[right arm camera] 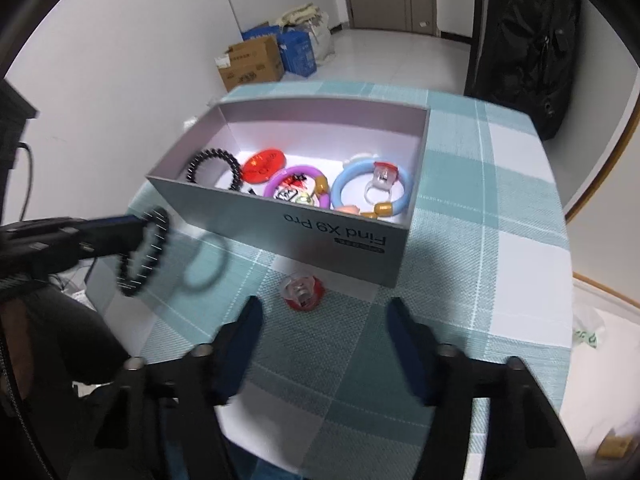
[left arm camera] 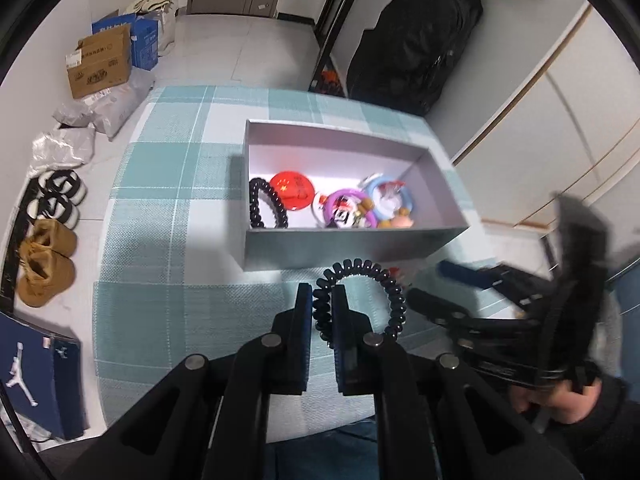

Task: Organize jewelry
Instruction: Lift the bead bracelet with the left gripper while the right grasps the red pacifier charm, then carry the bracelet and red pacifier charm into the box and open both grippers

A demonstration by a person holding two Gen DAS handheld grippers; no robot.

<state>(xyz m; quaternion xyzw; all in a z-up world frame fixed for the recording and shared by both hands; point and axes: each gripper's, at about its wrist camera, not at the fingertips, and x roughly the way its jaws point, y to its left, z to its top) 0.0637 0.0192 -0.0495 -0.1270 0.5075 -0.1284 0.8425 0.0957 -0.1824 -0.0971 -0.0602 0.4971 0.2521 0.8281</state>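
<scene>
My left gripper (left arm camera: 322,292) is shut on a black beaded bracelet (left arm camera: 394,292) and holds it above the checked tablecloth, just in front of the grey box (left arm camera: 344,246); it also shows in the right wrist view (right arm camera: 146,254). The box (right arm camera: 340,236) holds another black bracelet (right arm camera: 214,166), a red disc (right arm camera: 262,166), a purple ring (right arm camera: 296,184) and a blue ring (right arm camera: 372,192). My right gripper (right arm camera: 322,312) is open and empty, over a clear ring with a red base (right arm camera: 302,290) that lies on the cloth before the box.
The round table's cloth (right arm camera: 480,240) drops off at the left and right edges. Cardboard boxes (left arm camera: 100,60), bags and shoes (left arm camera: 46,264) lie on the floor to the left. A black suitcase (left arm camera: 416,36) stands behind the table.
</scene>
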